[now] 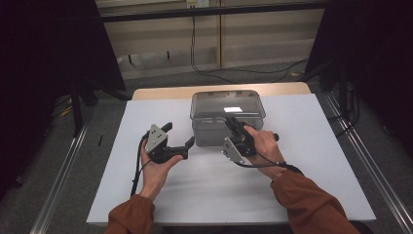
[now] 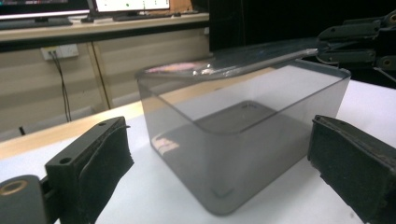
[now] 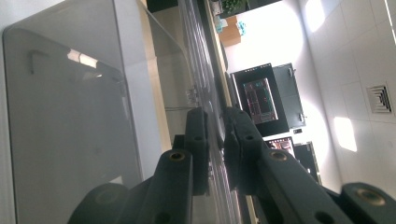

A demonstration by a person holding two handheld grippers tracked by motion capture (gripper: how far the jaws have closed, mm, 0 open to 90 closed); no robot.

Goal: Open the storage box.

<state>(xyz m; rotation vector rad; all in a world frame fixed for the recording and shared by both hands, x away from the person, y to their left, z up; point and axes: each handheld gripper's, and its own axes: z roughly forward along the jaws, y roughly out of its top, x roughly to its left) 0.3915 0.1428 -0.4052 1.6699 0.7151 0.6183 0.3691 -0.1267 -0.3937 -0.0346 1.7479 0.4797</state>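
Note:
A smoky clear plastic box [image 1: 210,132] stands on the white table [image 1: 302,161], covered by a clear lid [image 1: 227,103]. My right gripper [image 1: 233,122] is shut on the lid's near edge at the box's front right. In the right gripper view the jaws of the right gripper [image 3: 215,135] pinch the thin lid [image 3: 70,121] edge-on. My left gripper [image 1: 180,134] is open just left of the box's front left corner, not touching it. In the left gripper view the box [image 2: 243,140] stands between and beyond the wide-apart jaws of the left gripper [image 2: 224,158], and its lid [image 2: 243,63] looks slightly raised toward the right gripper [image 2: 355,44].
The white table extends to both sides and in front of the box, and a wooden strip [image 1: 160,92] runs along its far edge. Dark panels [image 1: 53,44] stand at both sides. Cables [image 1: 204,68] lie on the floor behind.

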